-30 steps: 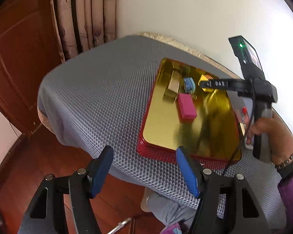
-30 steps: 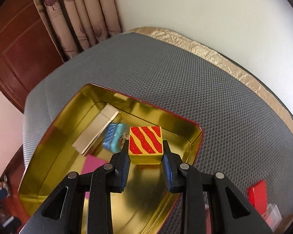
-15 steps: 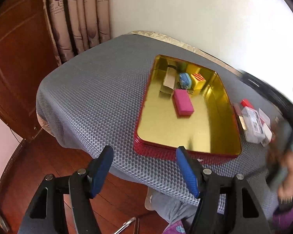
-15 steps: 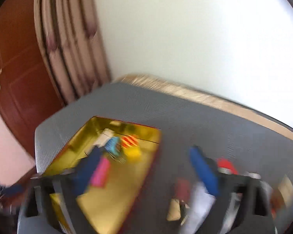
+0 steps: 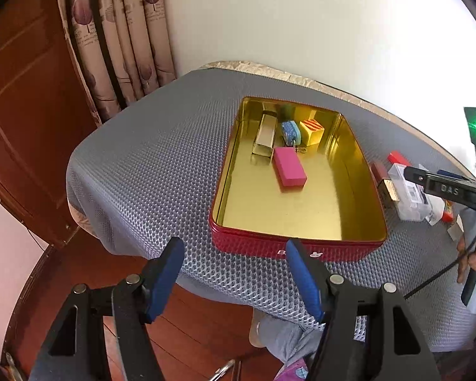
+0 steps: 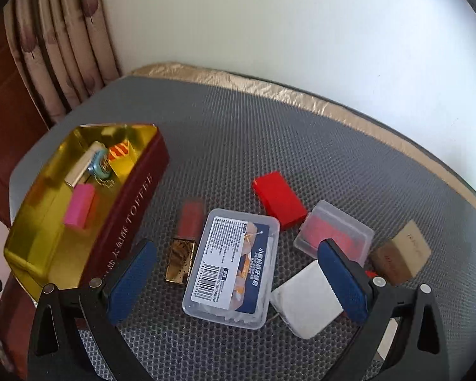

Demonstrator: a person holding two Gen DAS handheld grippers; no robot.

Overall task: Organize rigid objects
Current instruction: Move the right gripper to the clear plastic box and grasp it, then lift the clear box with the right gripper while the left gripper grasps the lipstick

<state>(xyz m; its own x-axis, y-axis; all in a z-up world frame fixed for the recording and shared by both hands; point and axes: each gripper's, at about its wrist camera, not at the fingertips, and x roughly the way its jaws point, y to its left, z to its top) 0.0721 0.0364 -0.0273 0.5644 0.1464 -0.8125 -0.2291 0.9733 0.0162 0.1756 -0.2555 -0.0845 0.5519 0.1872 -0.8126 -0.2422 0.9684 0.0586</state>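
Note:
A red tin with a gold inside (image 5: 301, 250) (image 6: 133, 209) holds a pink block (image 5: 289, 170) (image 6: 79, 204), a silver bar (image 5: 265, 131), a blue keychain (image 5: 291, 131) and a yellow cube with red stripes (image 5: 312, 130) (image 6: 121, 157). My right gripper (image 6: 238, 277) is open and empty, over a clear plastic box with a barcode label (image 6: 233, 268) on the mat. My left gripper (image 5: 234, 277) is open and empty, off the table's near edge, in front of the tin.
Right of the tin on the grey mat (image 6: 269, 146) lie a red lipstick with gold cap (image 6: 185, 238), a red block (image 6: 279, 200), a small clear case with red inside (image 6: 333, 231), a white block (image 6: 307, 298) and a brown-beige eraser (image 6: 403, 254). Curtain and wooden door stand far left.
My right gripper let go of the striped cube in the tin, opened, and swung right to hover over the loose items. My left gripper stayed open in place.

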